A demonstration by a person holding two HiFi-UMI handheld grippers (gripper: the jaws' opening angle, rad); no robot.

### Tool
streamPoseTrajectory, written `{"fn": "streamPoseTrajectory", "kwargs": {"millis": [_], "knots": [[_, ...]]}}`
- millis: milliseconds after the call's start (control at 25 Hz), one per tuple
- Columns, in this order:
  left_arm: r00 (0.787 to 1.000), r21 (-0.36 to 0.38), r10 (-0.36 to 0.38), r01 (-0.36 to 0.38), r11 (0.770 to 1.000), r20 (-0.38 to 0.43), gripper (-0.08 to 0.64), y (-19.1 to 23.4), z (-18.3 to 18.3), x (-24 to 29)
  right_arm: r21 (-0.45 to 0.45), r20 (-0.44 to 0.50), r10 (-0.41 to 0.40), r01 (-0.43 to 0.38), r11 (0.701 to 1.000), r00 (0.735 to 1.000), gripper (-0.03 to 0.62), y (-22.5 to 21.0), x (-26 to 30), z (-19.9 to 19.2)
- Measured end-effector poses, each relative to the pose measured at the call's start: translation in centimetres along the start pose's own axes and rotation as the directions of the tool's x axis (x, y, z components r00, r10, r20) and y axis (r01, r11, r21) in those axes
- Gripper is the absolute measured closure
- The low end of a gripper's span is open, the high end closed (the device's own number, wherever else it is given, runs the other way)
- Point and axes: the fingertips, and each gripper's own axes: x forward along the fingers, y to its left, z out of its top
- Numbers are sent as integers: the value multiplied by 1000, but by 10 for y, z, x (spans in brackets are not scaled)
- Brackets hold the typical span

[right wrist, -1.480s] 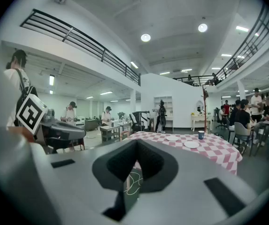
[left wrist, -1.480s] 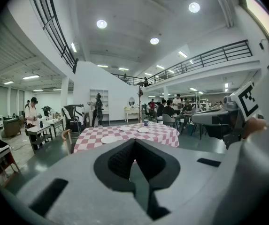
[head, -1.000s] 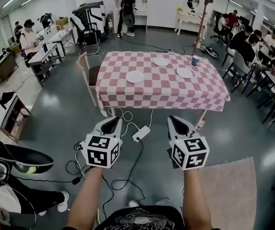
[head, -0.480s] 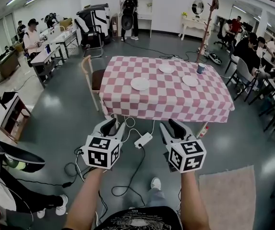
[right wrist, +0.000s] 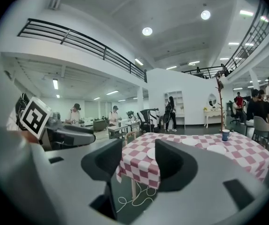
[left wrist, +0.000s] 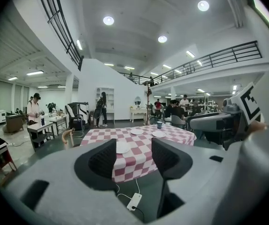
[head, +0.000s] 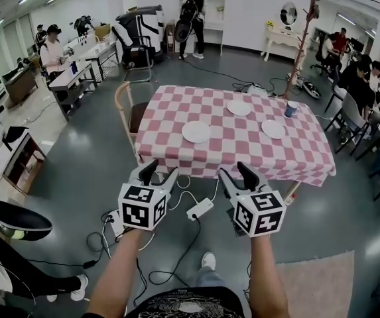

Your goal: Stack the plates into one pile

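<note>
Three plates lie apart on the tabletop (head: 176, 108), well ahead of both grippers. The nearest plate (head: 195, 132) sits midway between their lines; the far plate (head: 239, 108) and side plate (head: 273, 129) favour the right gripper (head: 236, 174). Its jaws and those of the left gripper (head: 160, 172) have just been opening, with nothing between them.

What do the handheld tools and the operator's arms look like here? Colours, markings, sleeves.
Left tool and right tool match: pale grey shells and black jaw pads. Each carries a white cube with black square markers. Forearms are unsleeved. The person wears a black top with a pale print.
</note>
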Motion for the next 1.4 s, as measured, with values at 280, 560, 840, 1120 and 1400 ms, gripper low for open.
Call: {"fn": "streamPoseTrajectory", "kwargs": {"millis": [280, 560, 840, 1120, 1400], "knots": [[998, -27, 52, -52, 998, -21, 301, 21, 25, 102, 6, -42, 57, -57, 998, 997, 333, -82, 82, 13], [993, -56, 103, -106, 993, -48, 273, 35, 32, 167, 25, -70, 116, -114, 993, 991, 273, -137, 141, 14], [988, -49, 143, -146, 988, -61, 265, 39, 42, 186, 34, -70, 150, -148, 988, 986, 273, -156, 162, 19], [988, -46, 147, -149, 988, -51, 265, 46, 44, 201, 37, -81, 150, -147, 988, 985, 273, -170, 176, 12], [990, -45, 122, -125, 991, -65, 265, 77, 40, 239, 38, -105, 138, -134, 990, 985, 273, -179, 219, 8]]}}
